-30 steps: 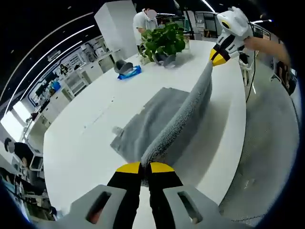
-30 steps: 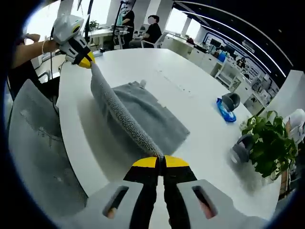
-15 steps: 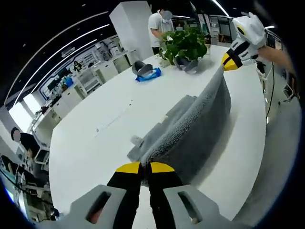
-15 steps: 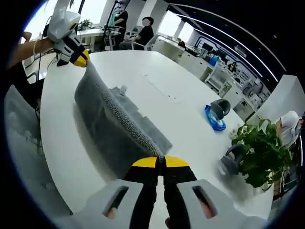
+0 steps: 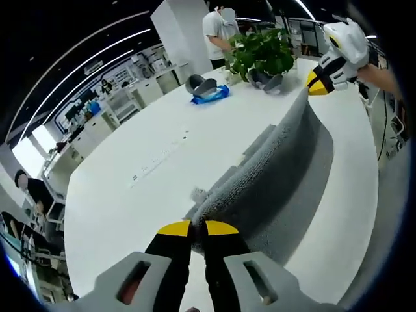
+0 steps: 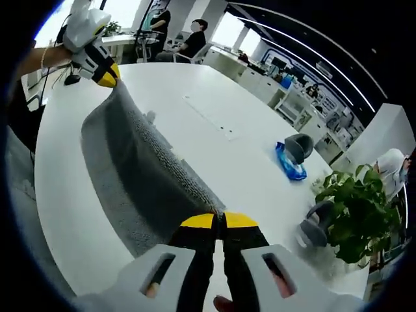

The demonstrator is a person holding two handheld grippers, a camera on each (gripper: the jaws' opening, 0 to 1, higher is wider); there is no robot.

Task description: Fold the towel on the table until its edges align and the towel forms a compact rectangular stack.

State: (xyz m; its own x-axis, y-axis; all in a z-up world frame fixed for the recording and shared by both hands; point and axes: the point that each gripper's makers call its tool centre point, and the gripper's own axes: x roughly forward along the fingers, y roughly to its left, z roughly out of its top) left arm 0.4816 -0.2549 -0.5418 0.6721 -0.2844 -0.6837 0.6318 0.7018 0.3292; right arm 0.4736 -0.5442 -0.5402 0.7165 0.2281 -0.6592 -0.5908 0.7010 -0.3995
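A grey towel (image 5: 273, 175) hangs stretched between both grippers above the white table (image 5: 130, 195), its held edge taut and the rest draping down to the tabletop. My left gripper (image 5: 193, 228) is shut on one corner of the towel. The right gripper (image 5: 314, 83) holds the opposite corner at the upper right of the left gripper view. In the right gripper view my right gripper (image 6: 218, 220) is shut on its corner of the towel (image 6: 130, 175), and the left gripper (image 6: 104, 77) grips the far corner at the upper left, held by a hand.
A potted plant (image 5: 263, 55) stands at the table's far end with a blue packet (image 5: 211, 96) and a grey object (image 5: 198, 83) beside it. The same plant (image 6: 354, 208) and packet (image 6: 286, 162) are at the right. People sit and stand beyond the table.
Both grippers carried the towel's held edge further over the table, across the part lying flat; the lying part now shows less. Both cameras moved with the hands.
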